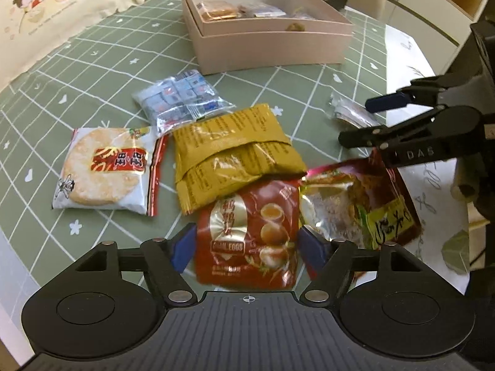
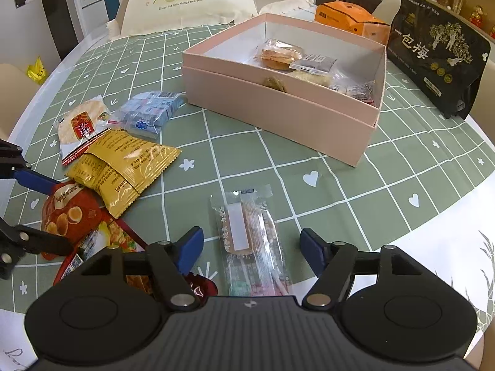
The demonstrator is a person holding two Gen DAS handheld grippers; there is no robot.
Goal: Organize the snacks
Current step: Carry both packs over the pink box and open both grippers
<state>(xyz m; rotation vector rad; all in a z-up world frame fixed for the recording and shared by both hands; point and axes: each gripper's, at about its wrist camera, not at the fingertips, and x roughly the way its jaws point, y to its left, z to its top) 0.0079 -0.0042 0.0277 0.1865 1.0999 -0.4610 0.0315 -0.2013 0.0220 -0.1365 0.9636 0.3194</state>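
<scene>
egg pack (image 1: 247, 232) | we are straddling it, left gripper (image 1: 246, 252) wide | right gripper (image 2: 252, 250) wide over bar (image 2: 252, 241) | foil risks slipping

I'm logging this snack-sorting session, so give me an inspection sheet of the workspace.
Surface: green grid tablecloth.
Job's things: pink box open, some snacks inside; loose on the cloth lie the rice cracker pack, blue candy bag, yellow packet, quail egg pouch, red foil pouch and clear wrapped bar.
Clutter: black bag, orange box.
Grippers: left gripper open around the quail egg pouch; right gripper open around the bar.
Cables: nothing seen.
Surroundings: cushion.
</scene>
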